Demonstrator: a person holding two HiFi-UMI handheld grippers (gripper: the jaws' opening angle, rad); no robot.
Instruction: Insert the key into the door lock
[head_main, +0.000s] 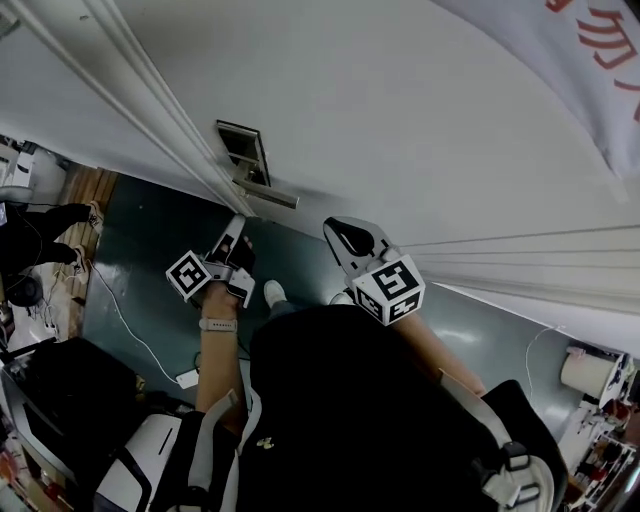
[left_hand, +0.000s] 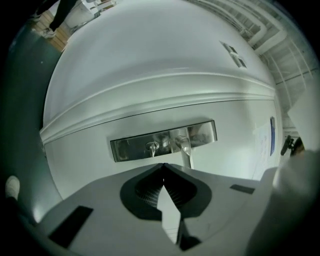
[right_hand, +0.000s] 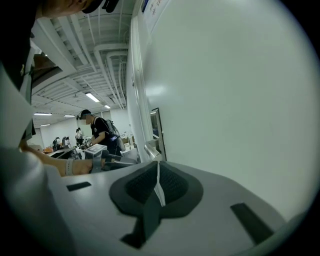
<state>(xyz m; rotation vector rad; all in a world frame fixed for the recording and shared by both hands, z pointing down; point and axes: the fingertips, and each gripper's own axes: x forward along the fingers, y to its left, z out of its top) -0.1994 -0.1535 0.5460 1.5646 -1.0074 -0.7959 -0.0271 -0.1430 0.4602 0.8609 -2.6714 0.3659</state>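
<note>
A metal lock plate (head_main: 245, 155) sits on the white door (head_main: 400, 120), with a lever handle (head_main: 268, 193) just below it. In the left gripper view the plate (left_hand: 125, 147) lies straight ahead; a small metal piece (left_hand: 152, 147), a key or a turn-knob, sticks out of it beside the handle (left_hand: 184, 147). My left gripper (head_main: 232, 245) is a short way in front of the plate, jaws shut (left_hand: 163, 165), nothing visible between them. My right gripper (head_main: 345, 240) hangs beside the door to the handle's right, also shut (right_hand: 158, 164) and empty. Its view shows the plate (right_hand: 156, 127) edge-on.
The dark green floor (head_main: 150, 250) carries a white cable (head_main: 125, 320). My shoe (head_main: 273, 292) stands near the door foot. A white banner with red print (head_main: 590, 60) hangs at upper right. A person in black with a backpack (right_hand: 97, 132) stands at tables far behind.
</note>
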